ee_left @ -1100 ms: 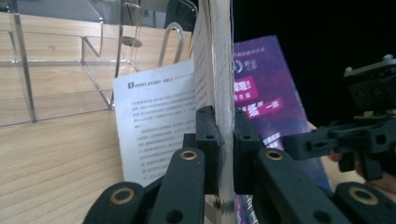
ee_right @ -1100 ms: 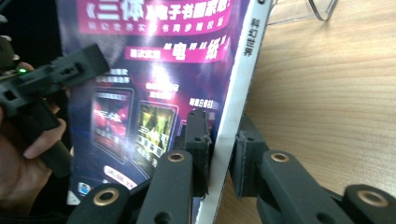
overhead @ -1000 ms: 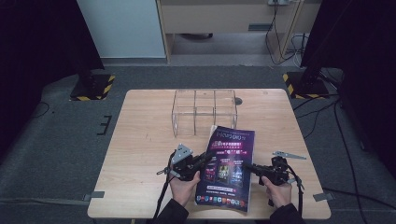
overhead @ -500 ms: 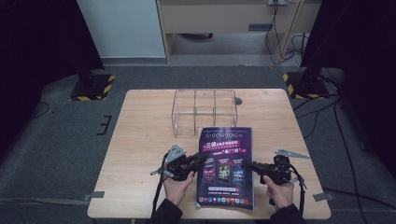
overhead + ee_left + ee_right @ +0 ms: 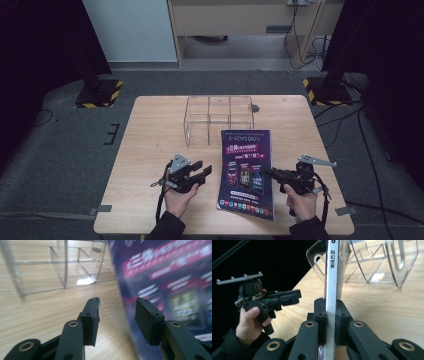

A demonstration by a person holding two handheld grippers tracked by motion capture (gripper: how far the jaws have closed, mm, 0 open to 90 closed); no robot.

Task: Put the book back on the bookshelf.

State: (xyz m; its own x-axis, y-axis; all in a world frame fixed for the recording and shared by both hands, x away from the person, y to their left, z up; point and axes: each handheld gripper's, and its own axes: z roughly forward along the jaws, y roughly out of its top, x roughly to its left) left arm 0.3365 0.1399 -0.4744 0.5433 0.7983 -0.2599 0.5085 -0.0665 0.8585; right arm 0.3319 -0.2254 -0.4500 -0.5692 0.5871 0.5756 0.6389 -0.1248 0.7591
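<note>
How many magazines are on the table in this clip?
1: the purple magazine lies between the two grippers, in front of the clear acrylic organizer, its white spine clamped by the right gripper.

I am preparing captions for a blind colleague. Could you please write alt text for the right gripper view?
Two black jaws of the right gripper are shut on the white spine of a thin purple magazine above a light wooden table. Behind stands a clear acrylic divided organizer; at left, a hand holds the left gripper, jaws apart.
</note>
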